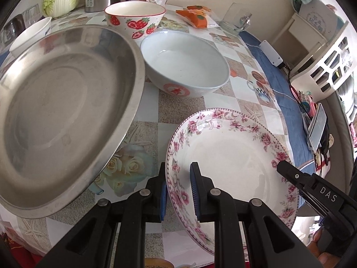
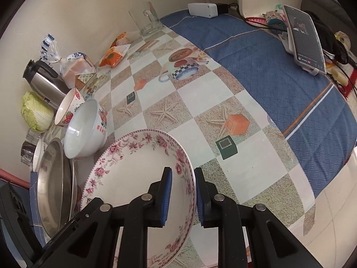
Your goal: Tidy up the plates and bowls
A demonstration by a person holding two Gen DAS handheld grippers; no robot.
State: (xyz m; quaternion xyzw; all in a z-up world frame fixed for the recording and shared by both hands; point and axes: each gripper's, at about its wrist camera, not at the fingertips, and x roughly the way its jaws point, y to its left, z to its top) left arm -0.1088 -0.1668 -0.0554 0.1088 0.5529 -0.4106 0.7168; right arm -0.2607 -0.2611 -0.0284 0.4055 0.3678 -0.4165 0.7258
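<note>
A floral-rimmed white plate [image 1: 234, 156] is held between both grippers above the checked tablecloth. My left gripper [image 1: 178, 192] is shut on its left rim, one pad inside and one outside. My right gripper [image 2: 183, 198] is shut on its right rim, and its finger [image 1: 290, 174] shows in the left wrist view. The plate also shows in the right wrist view [image 2: 133, 178]. A steel plate [image 1: 64, 116] lies to the left. A white bowl [image 1: 185, 64] and a strawberry bowl [image 1: 133, 17] stand behind.
A steel flask [image 2: 44, 82], cabbage [image 2: 35, 111], bread bag [image 2: 75, 64], orange snack packet [image 2: 113, 55] and glass mug [image 2: 148, 20] line the wall. A phone on a stand [image 2: 305, 40] sits at the right on the blue cloth [image 2: 267, 71]. Another white bowl [image 1: 31, 35] is at far left.
</note>
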